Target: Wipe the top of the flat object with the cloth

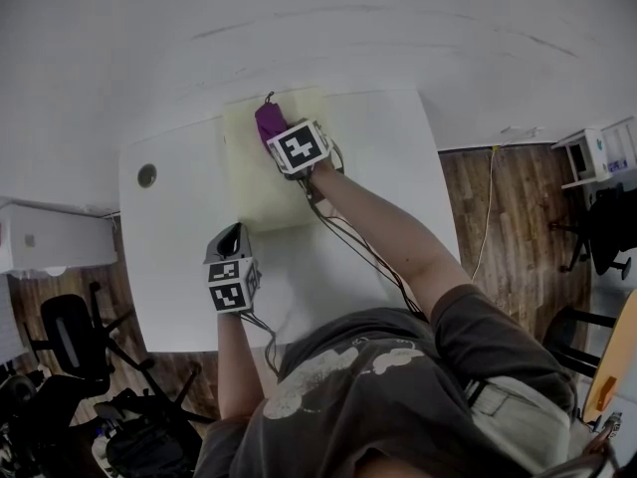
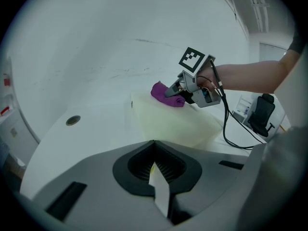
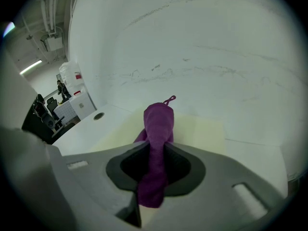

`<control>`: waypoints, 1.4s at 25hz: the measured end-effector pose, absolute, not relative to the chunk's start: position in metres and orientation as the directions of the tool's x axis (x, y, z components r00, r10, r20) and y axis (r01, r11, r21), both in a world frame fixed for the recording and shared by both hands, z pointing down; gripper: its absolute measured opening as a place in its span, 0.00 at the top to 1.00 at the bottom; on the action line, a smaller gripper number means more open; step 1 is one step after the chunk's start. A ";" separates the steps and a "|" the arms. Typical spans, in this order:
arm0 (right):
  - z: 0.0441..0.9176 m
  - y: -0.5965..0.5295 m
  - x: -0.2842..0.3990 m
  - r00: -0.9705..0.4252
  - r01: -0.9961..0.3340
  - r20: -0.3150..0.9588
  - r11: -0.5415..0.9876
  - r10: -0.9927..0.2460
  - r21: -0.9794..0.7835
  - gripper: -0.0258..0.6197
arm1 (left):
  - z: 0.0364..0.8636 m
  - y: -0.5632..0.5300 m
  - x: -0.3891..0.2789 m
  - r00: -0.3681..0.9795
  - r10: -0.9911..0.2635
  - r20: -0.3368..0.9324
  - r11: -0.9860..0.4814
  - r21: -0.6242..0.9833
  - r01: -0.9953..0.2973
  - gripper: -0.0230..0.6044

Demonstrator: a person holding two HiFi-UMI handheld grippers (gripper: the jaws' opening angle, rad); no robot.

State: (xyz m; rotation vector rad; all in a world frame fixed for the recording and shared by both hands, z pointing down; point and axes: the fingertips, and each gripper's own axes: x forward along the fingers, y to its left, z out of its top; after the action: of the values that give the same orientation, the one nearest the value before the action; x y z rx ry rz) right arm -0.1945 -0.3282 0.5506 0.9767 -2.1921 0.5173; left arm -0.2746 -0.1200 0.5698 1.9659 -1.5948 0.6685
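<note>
On white table, board, cloth, wood floor

Cloth: purple.
Flat object: pale yellow.
Worktop: white.
Left tongs, Right tongs: grey, black throats, black-and-white square markers on cubes.
Floor: brown wood grain.

Two tools: left tool, right tool. One cloth. One flat pad. One table.
</note>
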 end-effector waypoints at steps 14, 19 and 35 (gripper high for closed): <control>0.559 -0.336 -0.130 -0.446 -0.831 0.725 0.544 -0.525 -0.117 0.85 | 0.573 -0.121 -0.273 0.179 -0.728 0.662 -0.169 0.079 -0.982 0.97; 0.560 -0.339 -0.108 -0.427 -0.846 0.722 0.522 -0.544 -0.108 0.85 | 0.573 -0.122 -0.273 0.176 -0.730 0.660 -0.169 0.076 -0.983 0.97; 0.543 -0.329 -0.104 -0.425 -0.849 0.727 0.515 -0.539 -0.114 0.85 | 0.570 -0.118 -0.269 0.170 -0.714 0.679 -0.204 0.031 -0.979 0.97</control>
State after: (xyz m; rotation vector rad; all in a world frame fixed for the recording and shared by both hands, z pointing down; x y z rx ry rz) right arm -0.1036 -0.3292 0.5431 1.1270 -2.1244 0.6336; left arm -0.2693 -0.1177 0.5696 1.9852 -1.5943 0.7485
